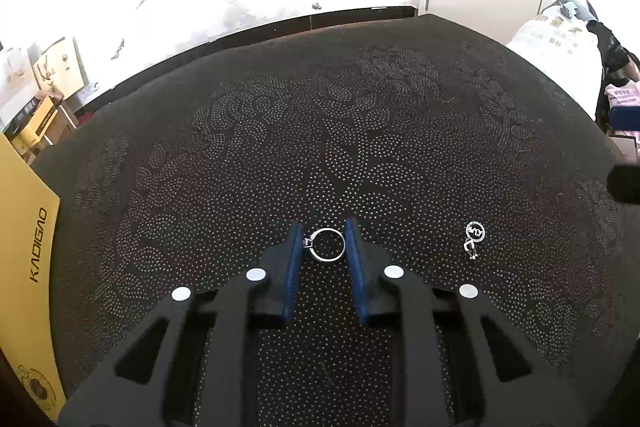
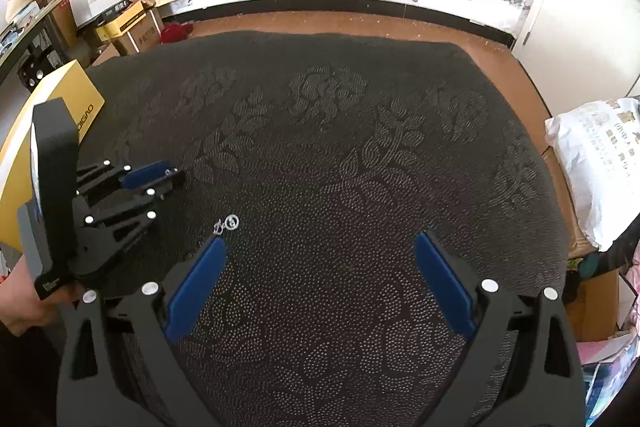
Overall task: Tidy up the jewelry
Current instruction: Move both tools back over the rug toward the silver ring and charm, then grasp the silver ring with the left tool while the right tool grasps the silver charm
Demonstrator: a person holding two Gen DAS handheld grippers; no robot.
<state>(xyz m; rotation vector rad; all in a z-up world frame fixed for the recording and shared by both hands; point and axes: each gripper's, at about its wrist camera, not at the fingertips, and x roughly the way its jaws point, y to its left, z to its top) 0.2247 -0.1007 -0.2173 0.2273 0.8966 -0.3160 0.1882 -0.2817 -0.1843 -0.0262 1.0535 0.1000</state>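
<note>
A silver ring (image 1: 328, 245) with a small stone lies on the black dotted cloth (image 1: 360, 131) between the blue pads of my left gripper (image 1: 323, 227). Its stone setting touches the left pad and its band touches the right pad. To the right of it lies a small silver pendant-like piece (image 1: 475, 237) with a round hoop. In the right wrist view the left gripper (image 2: 175, 174) is at the left with the ring glinting at its tips. The pendant piece (image 2: 228, 224) lies just beyond the left fingertip of my right gripper (image 2: 320, 241), which stands wide open over bare cloth.
A yellow box (image 1: 24, 227) stands along the table's left edge, also seen as the yellow box (image 2: 68, 87) behind the left gripper. A hand (image 2: 20, 307) holds the left gripper. A white bag (image 2: 600, 163) and clutter lie off the right edge; stacked boxes (image 2: 120, 19) stand at the far left.
</note>
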